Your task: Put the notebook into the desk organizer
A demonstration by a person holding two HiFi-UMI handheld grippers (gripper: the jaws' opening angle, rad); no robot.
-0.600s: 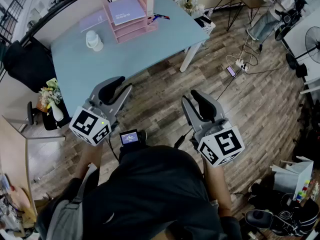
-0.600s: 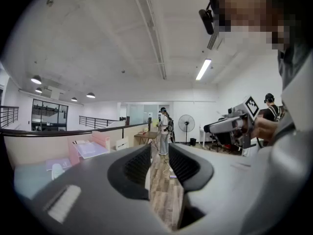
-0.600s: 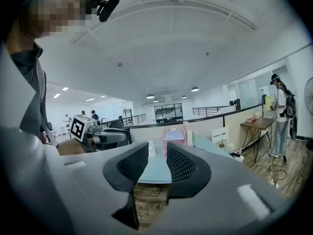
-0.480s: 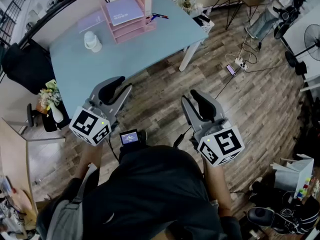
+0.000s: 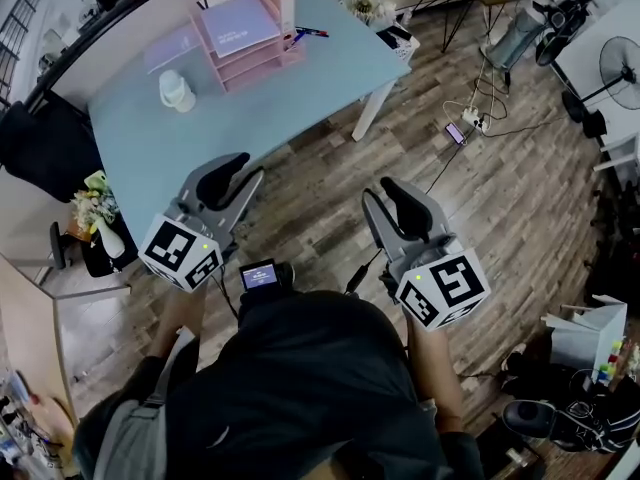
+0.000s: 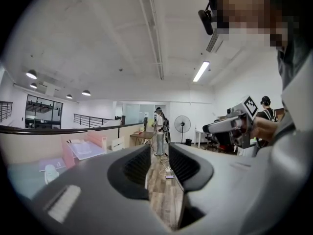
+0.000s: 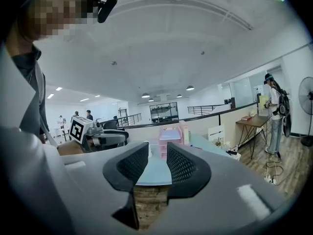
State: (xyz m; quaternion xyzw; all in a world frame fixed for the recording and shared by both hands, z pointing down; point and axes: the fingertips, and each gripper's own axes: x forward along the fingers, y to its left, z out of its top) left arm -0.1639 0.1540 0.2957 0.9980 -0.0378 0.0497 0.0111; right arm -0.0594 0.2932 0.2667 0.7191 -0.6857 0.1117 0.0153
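Observation:
The pink desk organizer (image 5: 248, 38) stands at the far side of the light-blue table (image 5: 280, 98), with a lavender notebook (image 5: 235, 20) lying on its top tray. Another lavender notebook (image 5: 168, 46) lies flat on the table to its left. Both grippers hover over the wooden floor, short of the table. My left gripper (image 5: 243, 171) and my right gripper (image 5: 382, 190) are open by a narrow gap with nothing between the jaws. The right gripper view shows the organizer (image 7: 171, 138) beyond my right gripper (image 7: 157, 155). The left gripper view shows the organizer (image 6: 85, 148) left of my left gripper (image 6: 159, 153).
A white cup (image 5: 175, 90) stands on the table in front of the flat notebook, and pens (image 5: 305, 35) lie right of the organizer. A power strip and cables (image 5: 470, 123) lie on the floor to the right. A black chair (image 5: 45, 133) stands at the table's left end.
The table and organizer have slid slightly left and up in the head view. Both grippers keep the same pose and the same gap.

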